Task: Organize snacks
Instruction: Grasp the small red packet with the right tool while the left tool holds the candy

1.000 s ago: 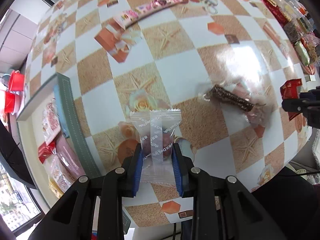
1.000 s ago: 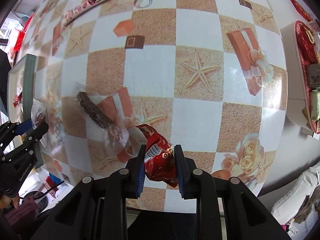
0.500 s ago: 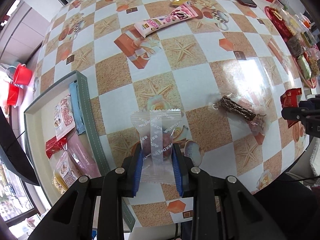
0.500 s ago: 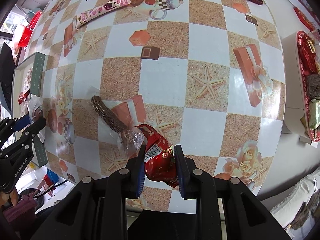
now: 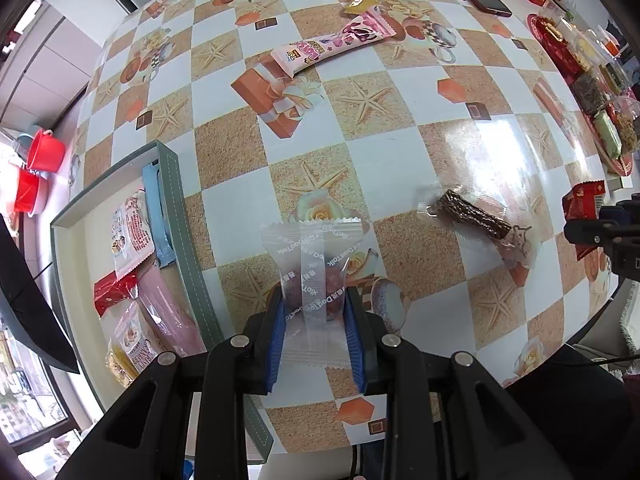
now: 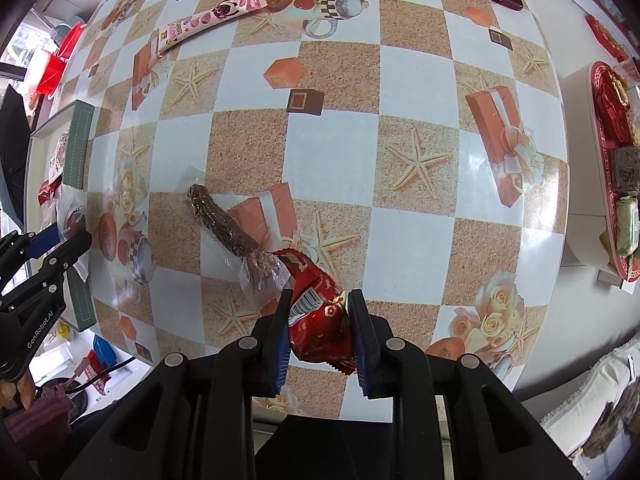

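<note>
While both grippers point down over the checkered bench [image 5: 360,152]:
Clear sachet [image 5: 314,276]: translucent, white lettering, reddish sweet inside.
Left gripper [image 5: 316,316]: blue fingers [image 5: 276,332] narrow, clamped on the clear sachet, right of the grey box [image 5: 176,208].
Red packet [image 6: 320,320]: glossy, crinkled, barcode showing.
Right gripper [image 6: 320,320]: fingers narrow, pinching the red packet near the bench's near edge.
Brown bar [image 6: 224,224]: clear wrap, lying on the bench, left of the red packet.
</note>
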`<action>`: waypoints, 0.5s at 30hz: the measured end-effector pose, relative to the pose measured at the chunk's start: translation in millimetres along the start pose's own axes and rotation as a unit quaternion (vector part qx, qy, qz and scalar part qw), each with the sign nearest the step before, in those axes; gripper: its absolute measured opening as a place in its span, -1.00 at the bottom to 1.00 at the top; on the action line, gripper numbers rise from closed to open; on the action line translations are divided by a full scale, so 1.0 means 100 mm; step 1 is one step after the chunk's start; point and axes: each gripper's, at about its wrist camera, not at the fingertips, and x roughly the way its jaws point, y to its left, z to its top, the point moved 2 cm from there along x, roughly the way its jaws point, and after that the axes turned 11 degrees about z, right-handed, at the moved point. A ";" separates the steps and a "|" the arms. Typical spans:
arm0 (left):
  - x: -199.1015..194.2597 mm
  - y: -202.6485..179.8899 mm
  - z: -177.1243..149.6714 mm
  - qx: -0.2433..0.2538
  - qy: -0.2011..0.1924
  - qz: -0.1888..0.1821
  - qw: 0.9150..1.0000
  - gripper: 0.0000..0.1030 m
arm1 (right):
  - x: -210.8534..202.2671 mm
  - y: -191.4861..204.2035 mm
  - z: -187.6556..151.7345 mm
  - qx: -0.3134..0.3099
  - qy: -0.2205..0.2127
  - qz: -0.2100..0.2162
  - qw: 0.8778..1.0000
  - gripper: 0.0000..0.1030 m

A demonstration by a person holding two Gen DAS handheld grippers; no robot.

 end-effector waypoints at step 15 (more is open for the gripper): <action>-0.03 0.03 -0.01 -0.012 -0.002 0.002 1.000 -0.41 | 0.01 0.01 0.00 -0.011 0.001 -0.001 1.000 -0.46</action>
